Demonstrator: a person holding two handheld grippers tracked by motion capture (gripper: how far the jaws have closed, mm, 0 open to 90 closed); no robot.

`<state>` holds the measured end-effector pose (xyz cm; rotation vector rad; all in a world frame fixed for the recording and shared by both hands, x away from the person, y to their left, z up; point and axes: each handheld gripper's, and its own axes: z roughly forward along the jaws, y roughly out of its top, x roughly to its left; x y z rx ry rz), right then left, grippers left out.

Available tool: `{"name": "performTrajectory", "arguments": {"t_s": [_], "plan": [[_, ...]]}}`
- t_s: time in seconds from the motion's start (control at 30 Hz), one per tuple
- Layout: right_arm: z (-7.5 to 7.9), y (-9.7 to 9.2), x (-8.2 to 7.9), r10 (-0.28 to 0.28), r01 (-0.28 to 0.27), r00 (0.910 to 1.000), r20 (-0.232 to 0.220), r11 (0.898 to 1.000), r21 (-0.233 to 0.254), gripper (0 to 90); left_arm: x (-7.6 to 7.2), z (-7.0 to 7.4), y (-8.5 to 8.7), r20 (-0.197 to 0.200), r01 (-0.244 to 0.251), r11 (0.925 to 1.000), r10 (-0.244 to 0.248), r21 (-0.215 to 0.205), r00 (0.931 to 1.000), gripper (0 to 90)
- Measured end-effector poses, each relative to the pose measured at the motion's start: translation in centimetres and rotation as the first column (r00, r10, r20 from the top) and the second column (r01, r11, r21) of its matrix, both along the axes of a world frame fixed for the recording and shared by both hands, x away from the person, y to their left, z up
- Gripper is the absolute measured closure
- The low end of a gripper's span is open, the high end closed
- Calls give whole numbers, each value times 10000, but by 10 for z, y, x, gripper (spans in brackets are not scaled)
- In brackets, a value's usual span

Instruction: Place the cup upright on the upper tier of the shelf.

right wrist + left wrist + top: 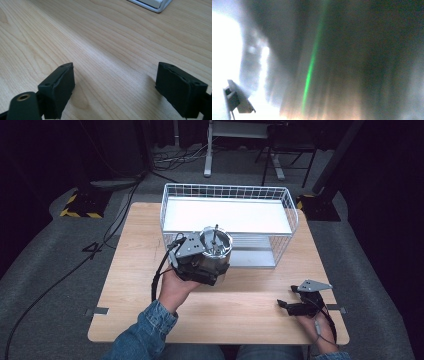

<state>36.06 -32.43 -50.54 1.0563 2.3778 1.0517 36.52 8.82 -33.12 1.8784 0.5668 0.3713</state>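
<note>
Gripping metal pot: left gripper | right gripper: jaws apart above table

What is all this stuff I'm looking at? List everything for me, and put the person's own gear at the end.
Table: one, light wood, centre of the high view.
Wire basket: one, white with a white floor, on the table's far half.
Metal container: one, shiny silver, round, open on top with a thin rod standing inside, just in front of the basket.
Desk legs and cables: several, white and black, on the grey floor beyond the table.
Yellow-black striped base: one, on the floor at far left.
Left gripper: one, black with a grey plate, pressed against the container; its fingers are hidden.
Right gripper: one, black, resting near the table's right front, fingers spread open on nothing.
Sleeve: blue denim, left forearm.
</note>
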Motion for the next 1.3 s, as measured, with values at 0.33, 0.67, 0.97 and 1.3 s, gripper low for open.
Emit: {"name": "performTrajectory", "arguments": {"t_s": [0.33, 0.67, 0.97, 1.3], "plan": [[0, 0, 0, 9, -9, 10000, -3, 10000, 5, 163, 8, 21, 3, -214, 254, 9988, -263, -410, 9994, 36], [0, 0, 0, 19, -19, 10000, 7, 10000, 9, 166, 14, 49, 3, -111, 399, 9979, -406, -519, 9991, 36], [0, 0, 0, 12, -12, 10000, 14, 10000, 10, 167, 24, 68, 6, -114, 253, 9975, -261, -654, 9996, 36], [0, 0, 0, 6, -6, 10000, 21, 10000, -3, 167, 43, 93, 9, 83, -180, 9967, 187, -797, 9998, 36]]}}
